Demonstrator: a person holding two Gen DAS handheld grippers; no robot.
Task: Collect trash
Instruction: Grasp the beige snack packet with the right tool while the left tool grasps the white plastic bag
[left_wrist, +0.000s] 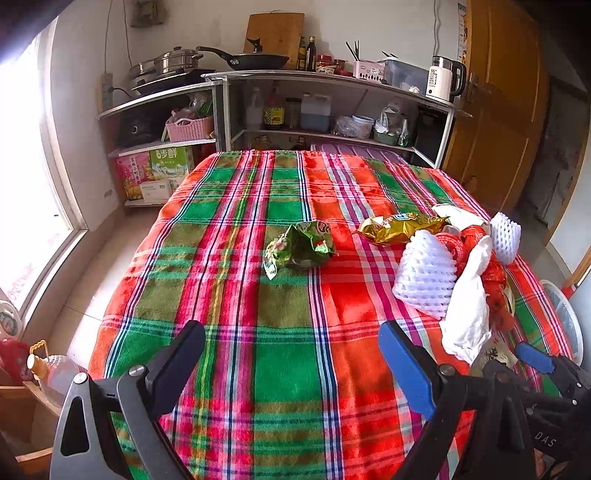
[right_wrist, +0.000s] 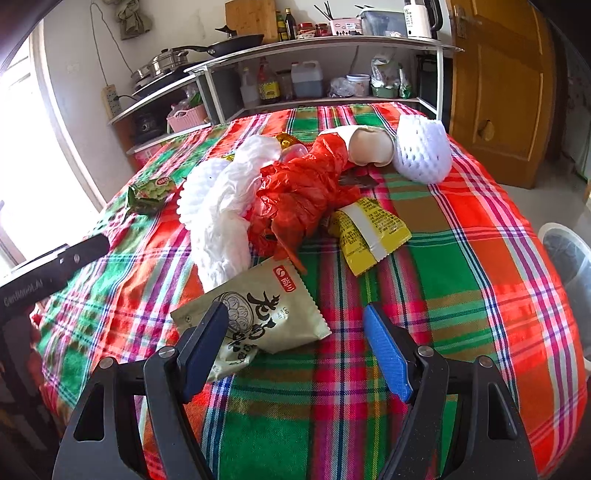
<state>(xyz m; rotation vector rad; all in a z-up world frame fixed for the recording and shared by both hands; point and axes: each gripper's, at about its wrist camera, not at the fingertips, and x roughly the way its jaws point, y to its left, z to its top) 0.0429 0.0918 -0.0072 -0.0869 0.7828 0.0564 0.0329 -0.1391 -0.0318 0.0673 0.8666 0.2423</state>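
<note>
Trash lies on a plaid-covered table (left_wrist: 288, 362). In the left wrist view a crumpled green wrapper (left_wrist: 301, 245) lies mid-table, a gold wrapper (left_wrist: 400, 227) and white foam nets (left_wrist: 424, 275) to its right. My left gripper (left_wrist: 291, 349) is open and empty above the cloth, well short of the green wrapper. In the right wrist view a beige snack bag (right_wrist: 266, 314) lies just ahead of my open right gripper (right_wrist: 295, 332), its corner by the left finger. Behind it lie a red plastic bag (right_wrist: 303, 192), white tissue (right_wrist: 221, 229), a yellow packet (right_wrist: 369, 229) and a foam net (right_wrist: 421, 151).
A white bin (right_wrist: 569, 254) stands on the floor by the table's right edge. Kitchen shelves (left_wrist: 332, 110) with pots and bottles stand behind the table. A wooden door (left_wrist: 498, 110) is at the right, a window at the left. The left gripper's finger (right_wrist: 62, 258) shows at the left.
</note>
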